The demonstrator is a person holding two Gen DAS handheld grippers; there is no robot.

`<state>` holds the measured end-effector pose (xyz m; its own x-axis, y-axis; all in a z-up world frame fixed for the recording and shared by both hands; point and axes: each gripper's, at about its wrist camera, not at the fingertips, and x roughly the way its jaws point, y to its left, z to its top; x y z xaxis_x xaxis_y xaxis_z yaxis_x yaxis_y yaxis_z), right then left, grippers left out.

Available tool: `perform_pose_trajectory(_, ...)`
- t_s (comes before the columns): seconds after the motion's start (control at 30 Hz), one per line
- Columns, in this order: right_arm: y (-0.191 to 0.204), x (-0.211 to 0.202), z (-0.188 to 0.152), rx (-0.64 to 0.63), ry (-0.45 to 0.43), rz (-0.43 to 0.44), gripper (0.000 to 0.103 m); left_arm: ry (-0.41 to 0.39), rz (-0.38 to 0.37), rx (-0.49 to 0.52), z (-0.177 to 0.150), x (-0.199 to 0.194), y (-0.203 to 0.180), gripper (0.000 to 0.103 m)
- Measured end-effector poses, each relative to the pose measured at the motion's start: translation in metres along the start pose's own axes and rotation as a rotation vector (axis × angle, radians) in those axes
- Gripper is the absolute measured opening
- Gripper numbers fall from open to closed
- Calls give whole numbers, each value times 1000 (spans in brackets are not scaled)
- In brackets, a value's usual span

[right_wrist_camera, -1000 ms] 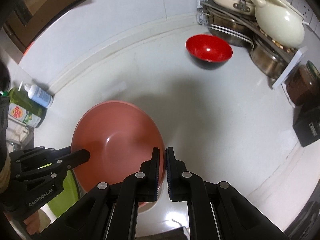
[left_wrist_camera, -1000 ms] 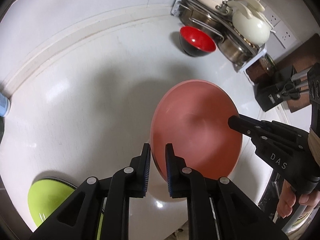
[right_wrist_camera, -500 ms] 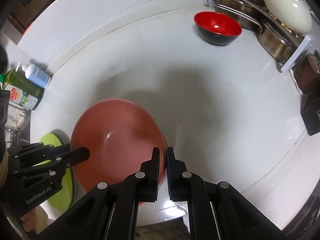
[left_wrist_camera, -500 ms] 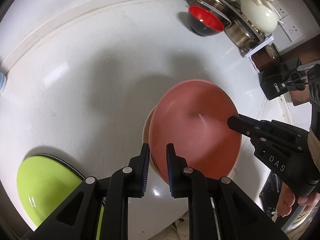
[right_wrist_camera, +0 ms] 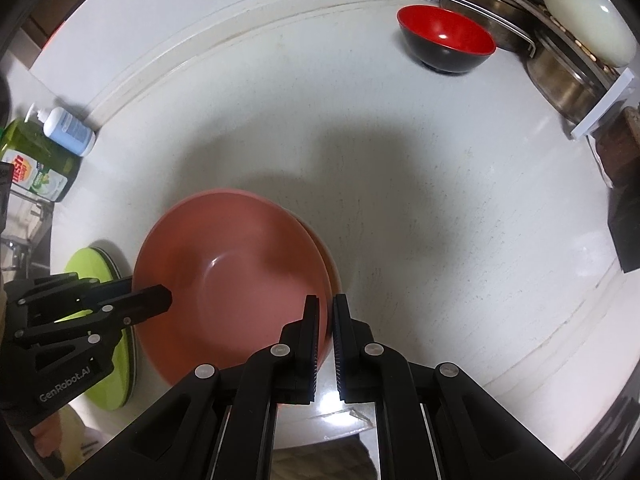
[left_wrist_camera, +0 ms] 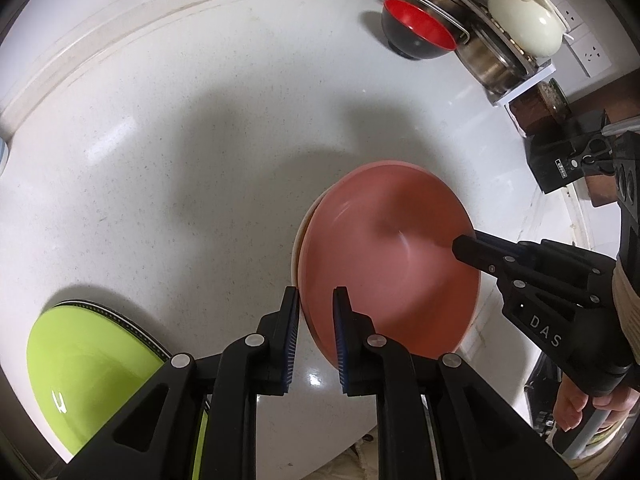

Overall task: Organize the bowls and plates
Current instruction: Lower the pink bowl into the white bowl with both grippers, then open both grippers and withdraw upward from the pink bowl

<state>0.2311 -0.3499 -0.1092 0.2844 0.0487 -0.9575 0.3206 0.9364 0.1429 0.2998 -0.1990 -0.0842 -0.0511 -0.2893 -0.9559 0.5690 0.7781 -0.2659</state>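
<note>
A pink plate is held by opposite rims over the white counter. My left gripper is shut on its left rim, and my right gripper is shut on its right rim. Just under it show the edges of another plate stack: a cream rim and a second pink rim. A green plate lies on a dark-edged plate to the left. A red-and-black bowl stands at the far right.
A rack of steel pots with a cream pot fills the far right corner. A black block stands on the right. A white pump bottle and a green detergent bottle stand at the left wall.
Both grippers have carried the pink plate nearer to the counter's front edge. The rims of plates beneath it and more of the green plate have come into view.
</note>
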Motion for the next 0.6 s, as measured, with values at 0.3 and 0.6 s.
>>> perform_pose_trajectory(0.3,-1,6,1,-14,10,-7,9,7,-3,-5,0,7,2,18)
perform_pose_trajectory(0.6,-1,6,2,-31,10,22,27,-40,38,7,2,1,-2,38)
